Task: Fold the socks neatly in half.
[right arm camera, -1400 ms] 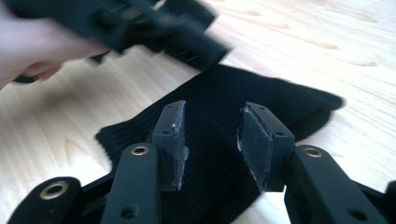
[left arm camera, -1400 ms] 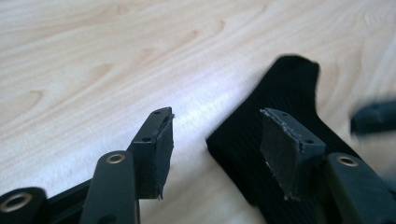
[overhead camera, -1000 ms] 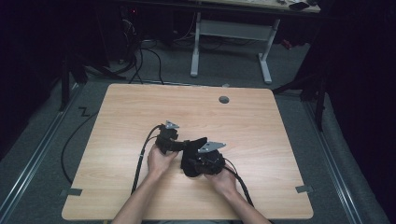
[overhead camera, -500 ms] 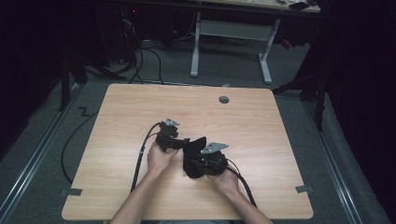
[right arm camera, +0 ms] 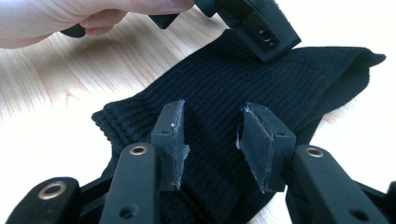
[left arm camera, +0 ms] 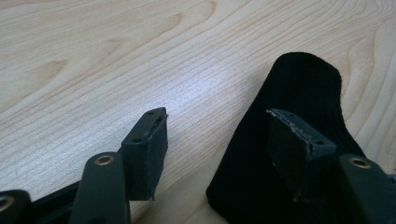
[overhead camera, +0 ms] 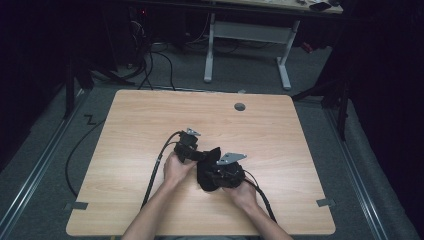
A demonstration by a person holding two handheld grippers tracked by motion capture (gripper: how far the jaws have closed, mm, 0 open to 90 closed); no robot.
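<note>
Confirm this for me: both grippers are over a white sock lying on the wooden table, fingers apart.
Wrong in one respect: the sock is black, not white, as the right gripper view shows. The rest holds: it lies on the wooden table, and the left gripper and right gripper are over it with fingers apart.

A lab or workshop — bare wooden table [overhead camera: 150,115], floor cables [overhead camera: 150,65], metal desk frame [overhead camera: 247,37].
</note>
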